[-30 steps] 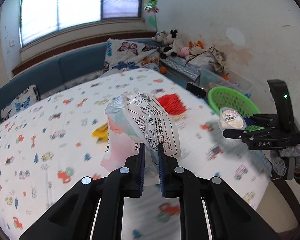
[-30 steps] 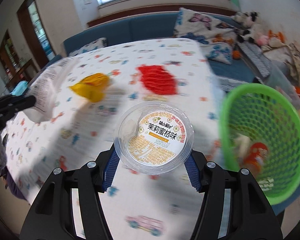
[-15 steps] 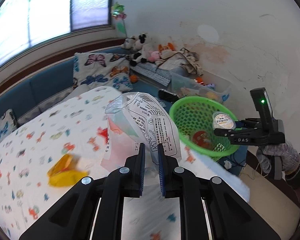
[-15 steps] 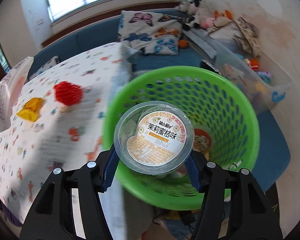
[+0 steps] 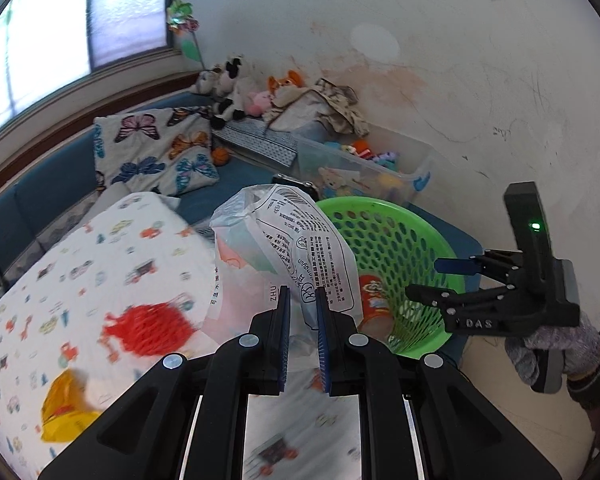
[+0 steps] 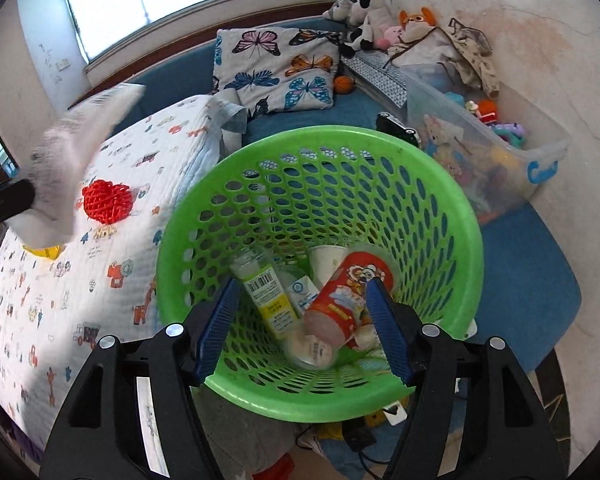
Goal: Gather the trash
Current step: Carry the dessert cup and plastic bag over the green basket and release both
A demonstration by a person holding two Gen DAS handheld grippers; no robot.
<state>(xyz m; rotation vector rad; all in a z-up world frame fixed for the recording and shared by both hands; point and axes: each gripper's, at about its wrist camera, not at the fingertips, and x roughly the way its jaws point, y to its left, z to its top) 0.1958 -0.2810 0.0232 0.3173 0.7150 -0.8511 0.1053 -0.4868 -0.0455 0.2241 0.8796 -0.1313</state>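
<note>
Trash fills the bottom of the green basket (image 6: 320,152), a red snack tube (image 6: 346,294) among it. My right gripper (image 6: 302,320), jaws just spread with nothing between, hangs over it. My left gripper (image 5: 301,332) pinches a printed plastic bag (image 5: 284,248) near the bed (image 5: 100,264).

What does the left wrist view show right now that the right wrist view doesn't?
Left wrist only: the left hand-held gripper shut on the printed plastic bag, and the gloved hand carrying the right one.

Right wrist only: the right hand-held gripper, open and empty, and the bottles under it.

Both: the green basket, red snack can, red net.
</note>
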